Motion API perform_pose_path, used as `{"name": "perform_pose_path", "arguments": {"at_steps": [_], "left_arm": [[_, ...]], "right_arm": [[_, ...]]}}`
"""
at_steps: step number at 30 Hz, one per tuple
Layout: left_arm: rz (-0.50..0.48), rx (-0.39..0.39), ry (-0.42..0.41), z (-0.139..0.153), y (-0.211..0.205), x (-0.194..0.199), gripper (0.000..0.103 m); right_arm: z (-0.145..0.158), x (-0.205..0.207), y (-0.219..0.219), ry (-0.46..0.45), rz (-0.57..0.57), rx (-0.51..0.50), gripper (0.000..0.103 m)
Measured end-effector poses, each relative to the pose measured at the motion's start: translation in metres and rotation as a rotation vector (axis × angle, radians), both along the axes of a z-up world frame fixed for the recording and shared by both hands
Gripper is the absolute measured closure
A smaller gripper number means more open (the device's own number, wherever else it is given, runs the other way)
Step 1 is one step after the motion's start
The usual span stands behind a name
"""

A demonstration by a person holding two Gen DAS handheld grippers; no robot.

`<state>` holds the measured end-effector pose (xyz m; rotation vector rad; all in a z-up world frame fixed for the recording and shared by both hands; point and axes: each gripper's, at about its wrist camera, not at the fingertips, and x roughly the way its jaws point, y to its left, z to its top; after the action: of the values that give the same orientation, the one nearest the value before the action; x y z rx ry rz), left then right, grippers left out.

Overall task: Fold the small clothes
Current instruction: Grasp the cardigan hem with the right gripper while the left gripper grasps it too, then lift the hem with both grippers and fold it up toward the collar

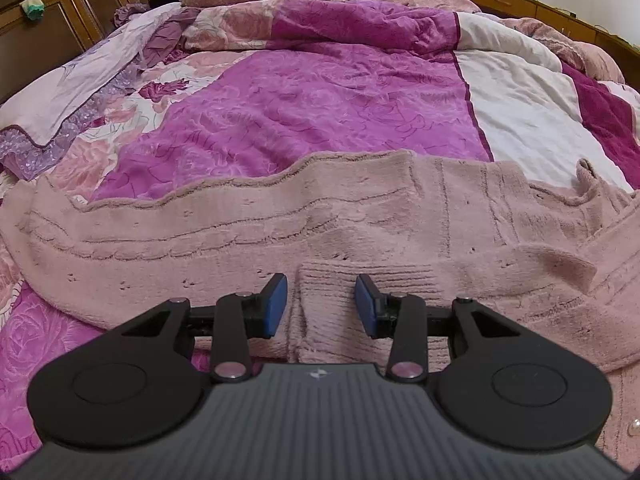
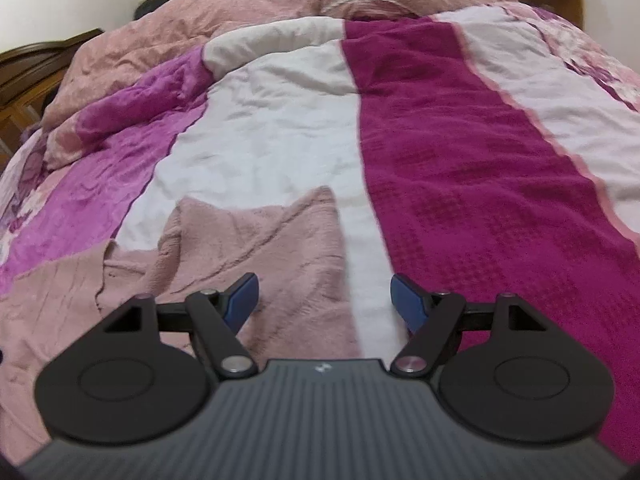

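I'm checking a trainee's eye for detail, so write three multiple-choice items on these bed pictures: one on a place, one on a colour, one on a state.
1. Where does the pink sweater lie?
A. On the quilt of the bed
B. On a wooden floor
C. On a hanger

2. What colour are the pads of the left hand-held gripper?
A. Red
B. Blue
C. Yellow

3. How does the right hand-held gripper stand?
A. Shut on the sweater
B. Shut on a sock
C. Open, holding nothing

Answers:
1 A: the sweater is spread flat across the magenta, white and floral quilt.
2 B: both pads facing each other show blue on black arms.
3 C: its jaws stand wide apart, with the sweater's edge and white quilt seen through the gap and nothing pinched.
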<state>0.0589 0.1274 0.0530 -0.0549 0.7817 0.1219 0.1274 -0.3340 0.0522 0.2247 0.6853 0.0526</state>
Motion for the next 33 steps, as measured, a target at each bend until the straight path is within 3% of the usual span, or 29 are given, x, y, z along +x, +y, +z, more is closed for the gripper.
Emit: {"name": "perform_pose_path", "arguments": {"at_steps": [6,9,12,14,17,22,27,28,29,31,33], "left_arm": [[-0.024,-0.13,0.001,-0.004,0.004,0.003,0.057],[0.006,-0.181,0.023,-0.011,0.005,0.007,0.05],[0.043,-0.236,0.024,-0.013,0.009,0.01,0.049],[0.027,-0.221,0.014,-0.012,0.005,0.009,0.052],[-0.024,-0.188,-0.033,-0.005,-0.005,0.002,0.092],[-0.079,-0.153,-0.142,0.019,-0.025,-0.004,0.094],[-0.088,-0.085,-0.275,0.052,-0.04,0.002,0.094],[-0.098,-0.063,-0.279,0.054,-0.044,0.008,0.094],[-0.103,-0.058,-0.265,0.053,-0.045,0.016,0.094],[-0.111,-0.046,-0.219,0.043,-0.048,0.03,0.094],[-0.101,-0.011,-0.149,0.025,-0.051,0.043,0.094]], "right_arm": [[0.0,0.007,0.014,-0.032,0.057,-0.072,0.029],[0.0,0.01,0.018,-0.039,0.105,-0.103,0.031],[0.0,0.011,0.02,-0.043,0.112,-0.112,0.049],[-0.001,0.011,0.021,-0.046,0.107,-0.117,0.079],[0.0,0.006,0.018,-0.069,0.096,-0.107,0.088],[0.005,-0.006,0.006,-0.142,0.039,-0.071,0.089],[0.005,-0.01,-0.014,-0.195,-0.101,-0.051,0.09],[0.003,-0.009,-0.019,-0.193,-0.132,-0.048,0.092],[0.001,-0.008,-0.024,-0.189,-0.168,-0.057,0.1],[-0.006,-0.005,-0.034,-0.164,-0.229,-0.059,0.1],[-0.012,-0.004,-0.05,-0.127,-0.231,0.022,0.1]]}}
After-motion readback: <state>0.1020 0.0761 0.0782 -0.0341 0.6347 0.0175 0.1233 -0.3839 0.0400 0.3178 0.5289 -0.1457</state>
